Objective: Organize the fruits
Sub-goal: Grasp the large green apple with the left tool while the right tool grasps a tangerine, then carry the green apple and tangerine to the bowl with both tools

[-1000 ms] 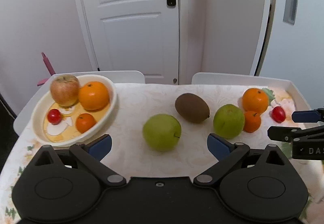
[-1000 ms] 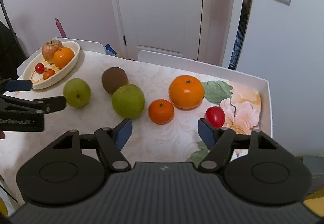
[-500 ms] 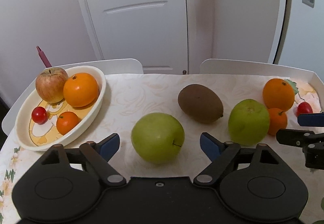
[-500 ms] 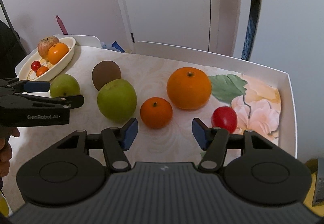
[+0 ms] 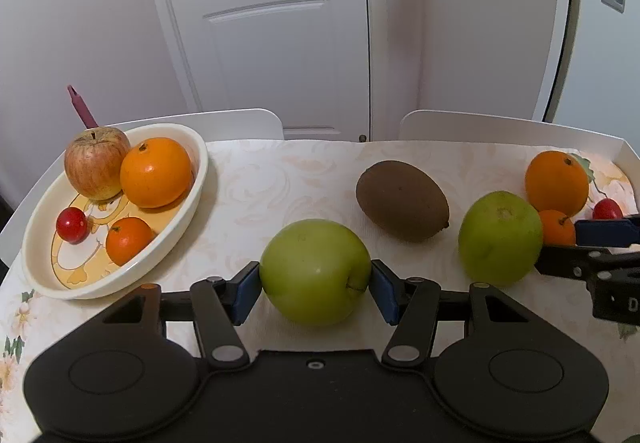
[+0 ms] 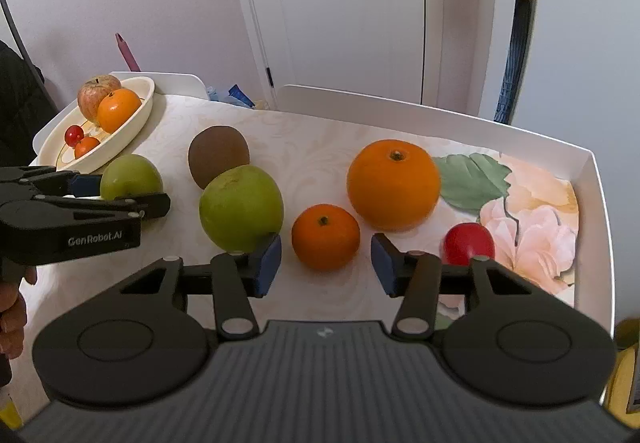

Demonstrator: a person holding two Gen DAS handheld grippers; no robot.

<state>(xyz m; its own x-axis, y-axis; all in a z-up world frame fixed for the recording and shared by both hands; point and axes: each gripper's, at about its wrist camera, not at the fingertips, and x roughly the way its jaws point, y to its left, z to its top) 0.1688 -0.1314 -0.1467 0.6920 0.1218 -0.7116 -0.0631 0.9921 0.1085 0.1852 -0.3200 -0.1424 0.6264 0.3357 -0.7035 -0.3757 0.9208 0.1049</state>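
Fruits lie across the counter (image 5: 256, 179): the left claw (image 5: 316, 289), just closing, has its blue pads against a green apple (image 5: 315, 270) beside the bowl (image 5: 188, 203), while the right claw (image 6: 326, 263), also closing, stands around a small tangerine (image 6: 325, 237) without touching it.

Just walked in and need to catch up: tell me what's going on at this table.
A person is sorting fruit with a pair of tongs in each hand. The left tongs have just been closing, and their pads now touch both sides of a green apple. The right tongs have also been closing around a small orange, with gaps on both sides. The dish already holds four fruits; a kiwi and other fruit lie on the table.
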